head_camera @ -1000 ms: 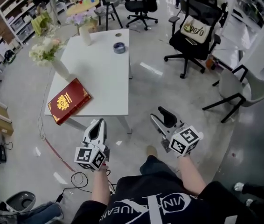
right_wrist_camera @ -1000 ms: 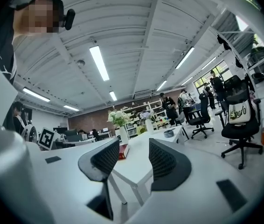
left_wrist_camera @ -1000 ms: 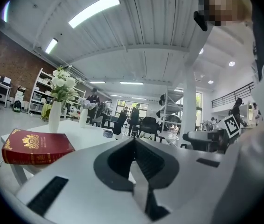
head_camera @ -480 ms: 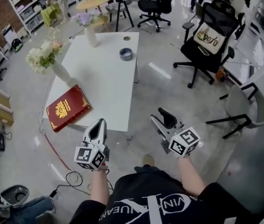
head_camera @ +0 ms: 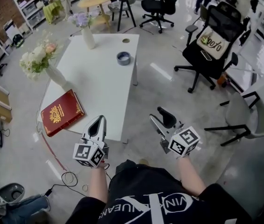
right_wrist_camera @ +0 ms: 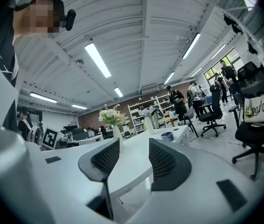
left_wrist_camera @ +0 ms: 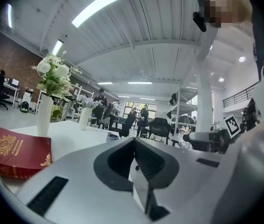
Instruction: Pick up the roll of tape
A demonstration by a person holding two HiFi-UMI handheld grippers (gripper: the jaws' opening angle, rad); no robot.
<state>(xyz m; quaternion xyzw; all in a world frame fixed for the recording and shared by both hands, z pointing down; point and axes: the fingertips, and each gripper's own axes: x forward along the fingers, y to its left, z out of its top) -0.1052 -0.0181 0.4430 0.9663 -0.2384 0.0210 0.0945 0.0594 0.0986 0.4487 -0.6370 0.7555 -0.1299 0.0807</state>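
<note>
Tape roll: dark ring lying flat with its hole upward, in the upper middle of the head view. It sits on the far part of the white worktop, close to the right edge, and nothing touches it.
Left tongs: jaws pressed together with nothing between them. They are held low in the frame, overlapping the worktop's near edge and pointing up-frame.
Right tongs: jaws apart and empty, lower right of centre, off the worktop's right side above the floor.
Direction to the roll: up-frame from both tongs and well apart from each. It lies up and slightly right of the left pair, up and left of the right pair.
Left gripper view: the roll shows small, just above the closed jaw tips and a little to their left.
Right gripper view: the roll shows small in the distance, over the right-hand jaw, a little right of the gap.
Axis: a round ring has no long axis. Its hole stands upright, so the jaws would likely close across the outside or over one wall from above.
Nearer hand: about equal by the head view. I judge the right pair better placed, since its jaws stand apart.
Other things: a red book lies at the near left corner, just left of the left tongs. A vase of flowers stands at the left edge. Both are well apart from the roll.
Stage: approach not yet finished, no grasp.
</note>
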